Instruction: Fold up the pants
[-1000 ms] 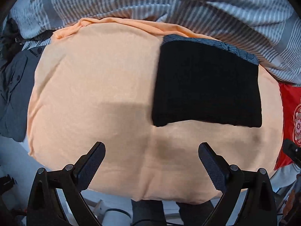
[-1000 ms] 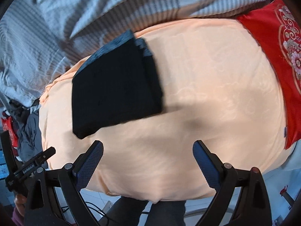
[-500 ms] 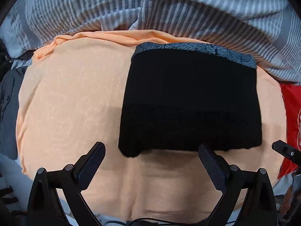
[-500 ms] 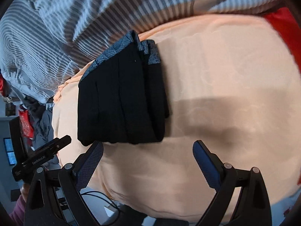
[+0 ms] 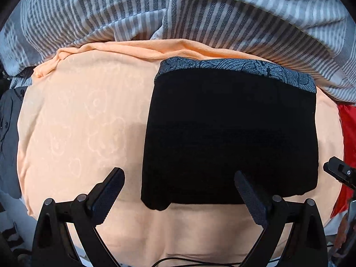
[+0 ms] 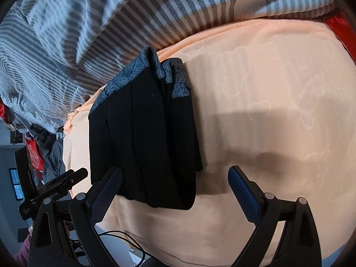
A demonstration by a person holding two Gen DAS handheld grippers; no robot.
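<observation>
Several layers are already stacked in the black fabric pants with a blue-grey patterned waistband (image 5: 231, 133), which lie as a compact rectangle on the peach-coloured quilted bed cover (image 5: 77, 120). Seen from the right wrist, the folded edges overlap neatly, so the folding looks essentially done; at most a last tidy or a move of the bundle seems left.

The left gripper (image 5: 179, 191) has its fingers spread wide and holds nothing. The bundle's near edge sits between and just ahead of its fingertips, nearer the right-hand one.

The right gripper (image 6: 175, 188) is likewise spread and empty, with the bundle ahead of its left-hand finger and bare cover before the other.

Beyond the pants, past both sets of fingertips, lies a rumpled grey-and-white striped blanket (image 5: 200, 17).
</observation>
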